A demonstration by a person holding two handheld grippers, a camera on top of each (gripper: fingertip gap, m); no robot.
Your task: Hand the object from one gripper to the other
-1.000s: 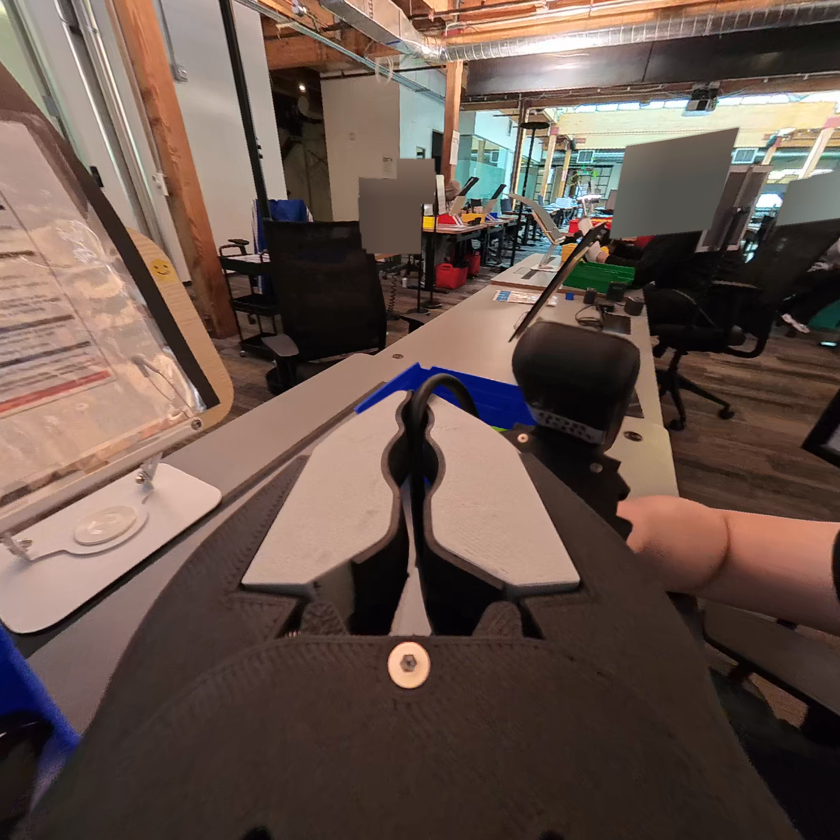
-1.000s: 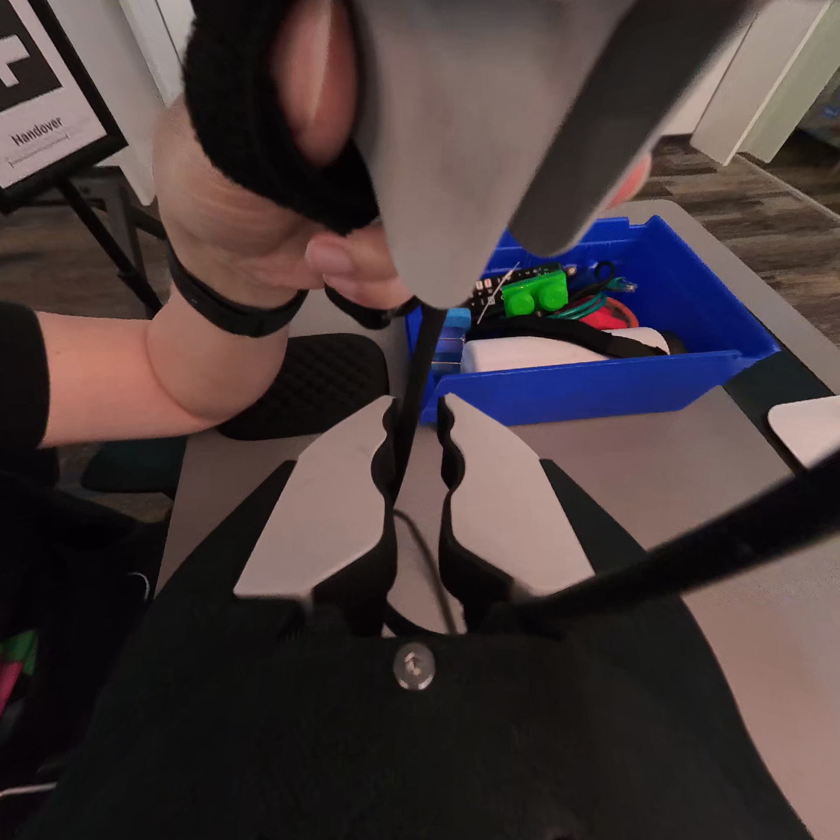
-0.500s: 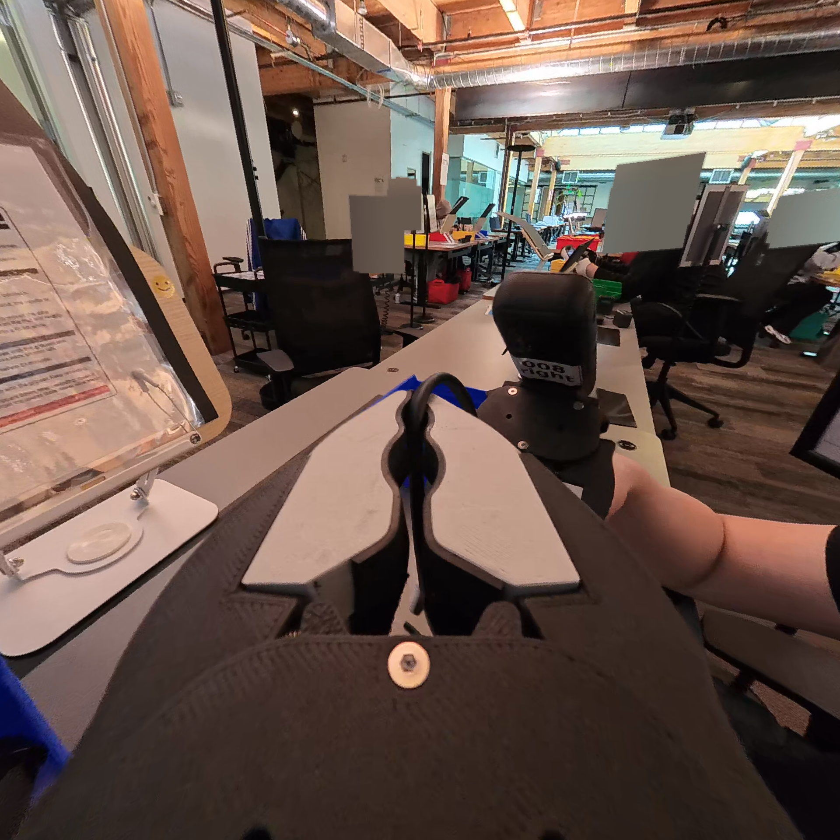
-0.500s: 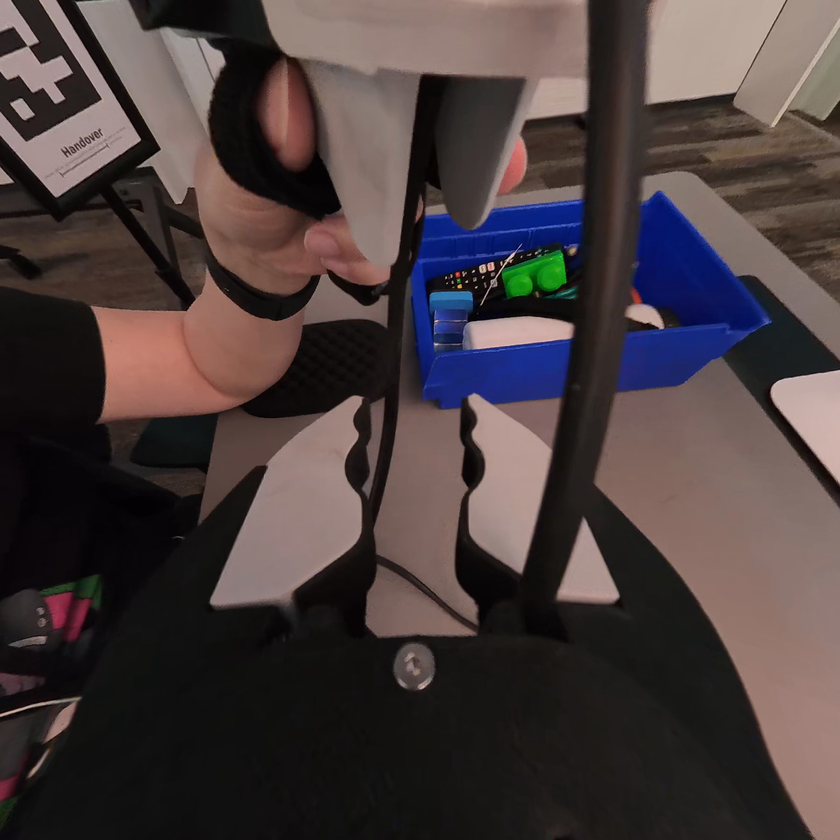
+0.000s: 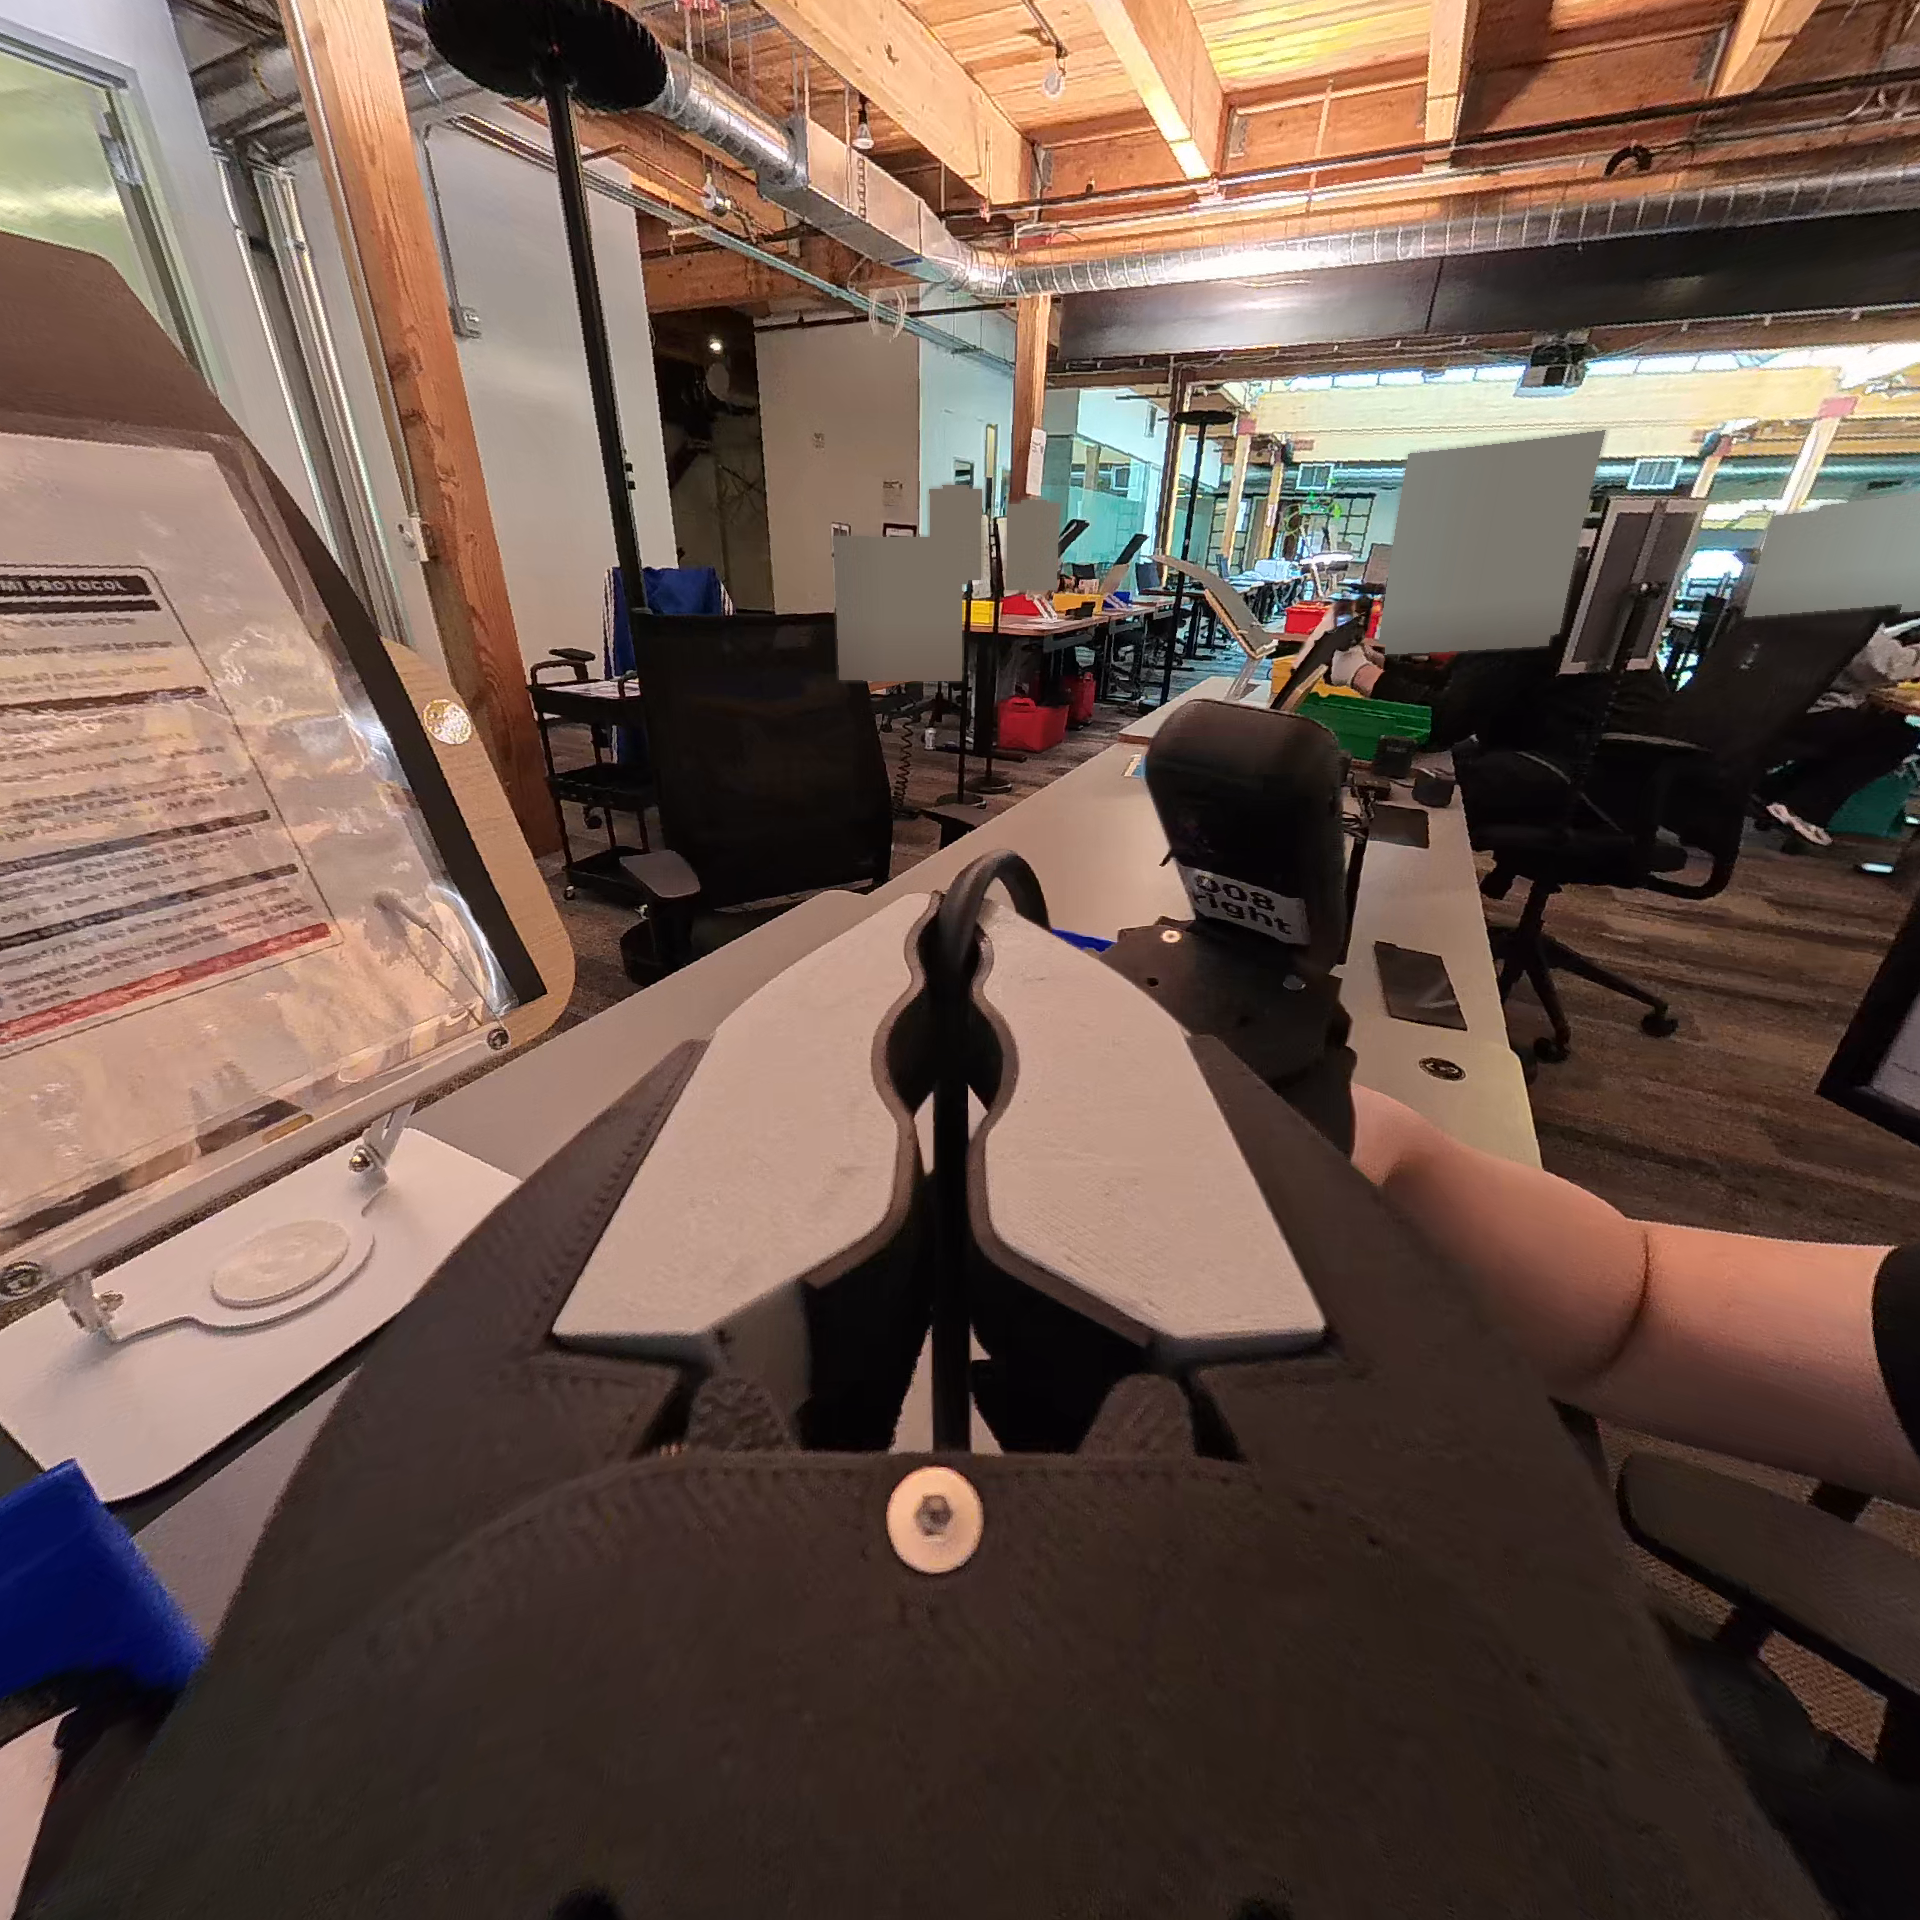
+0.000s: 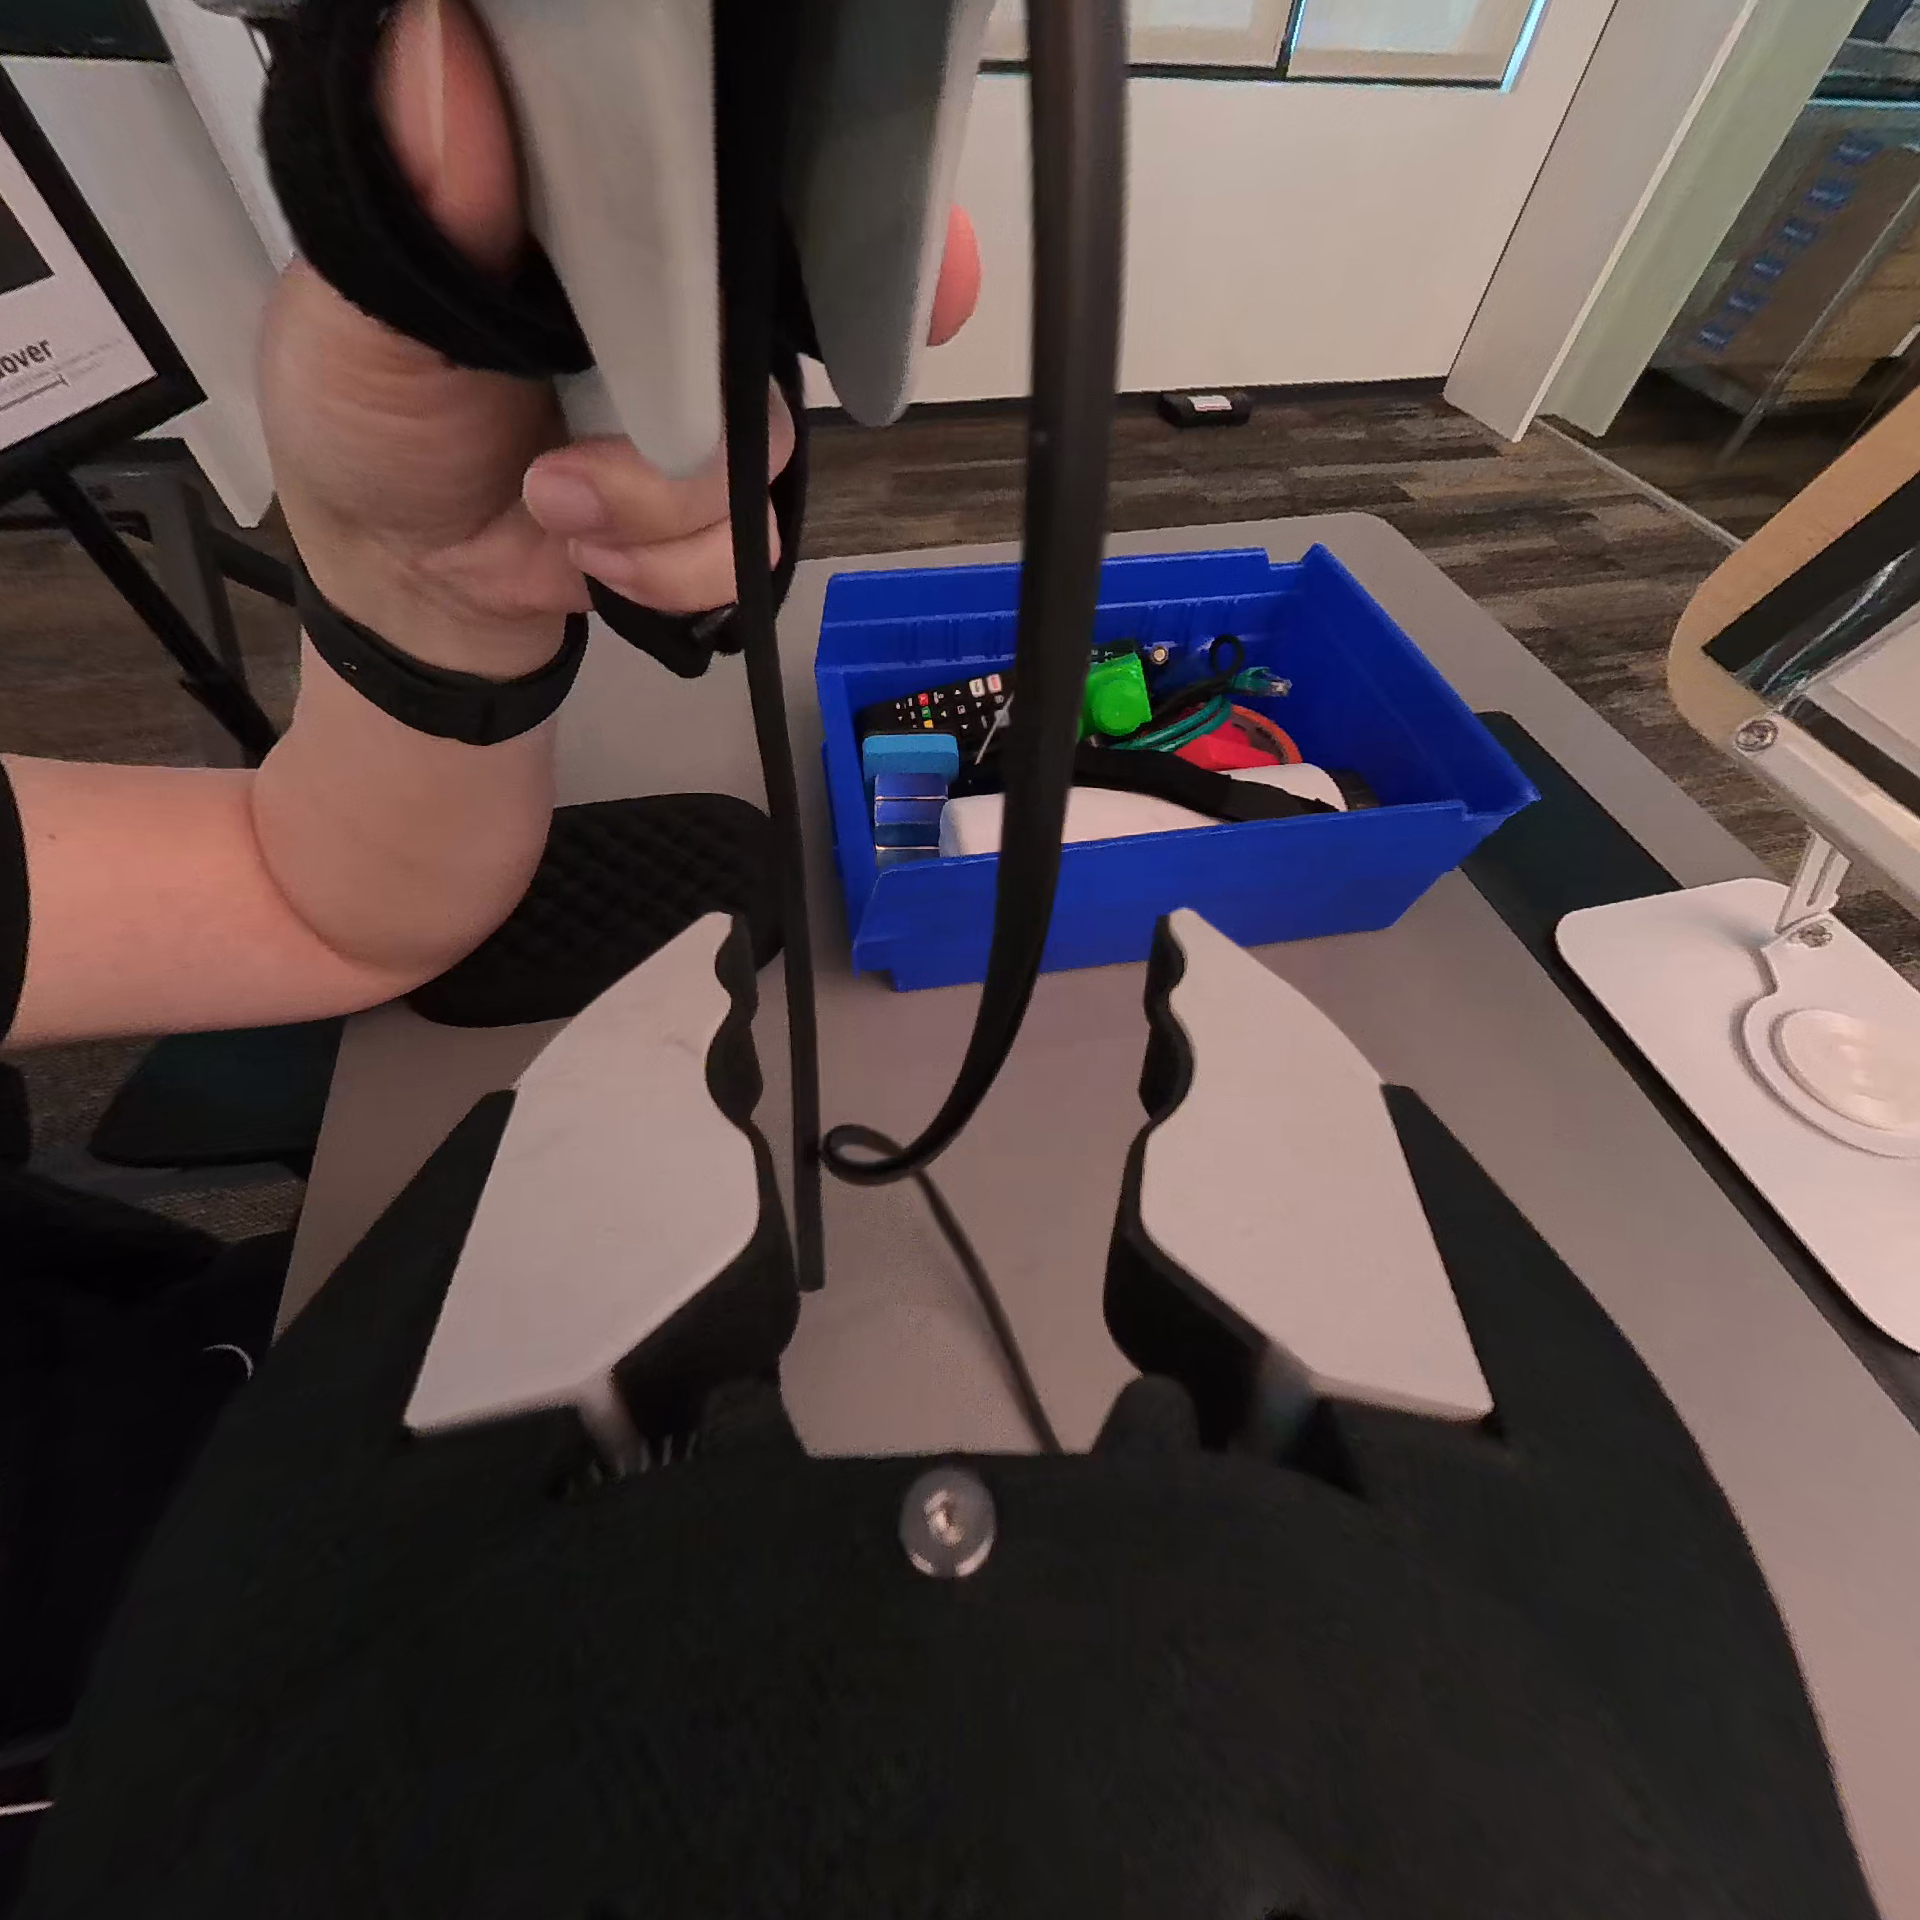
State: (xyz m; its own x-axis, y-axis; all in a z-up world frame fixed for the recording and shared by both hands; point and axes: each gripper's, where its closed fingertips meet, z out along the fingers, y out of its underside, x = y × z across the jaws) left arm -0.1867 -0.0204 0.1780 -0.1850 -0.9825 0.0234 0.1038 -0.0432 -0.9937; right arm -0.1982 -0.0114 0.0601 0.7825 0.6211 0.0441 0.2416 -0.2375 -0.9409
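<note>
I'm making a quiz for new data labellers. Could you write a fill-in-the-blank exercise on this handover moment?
1. The black cable is clamped by the ____ gripper.
2. The right gripper has its fingers ____.
3. The bin on the table is ____ in colour.
4. The green brick lies ____ the bin.

Missing words: left; open; blue; inside

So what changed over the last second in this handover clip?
The right gripper let go: its fingers, nearly closed around the black cable a second ago, spread wide, and the cable now hangs free between them. The left gripper rose, lifting the cable with it. Unchanged: the left gripper stays shut on the cable, and the blue bin sits on the table as before.
</note>
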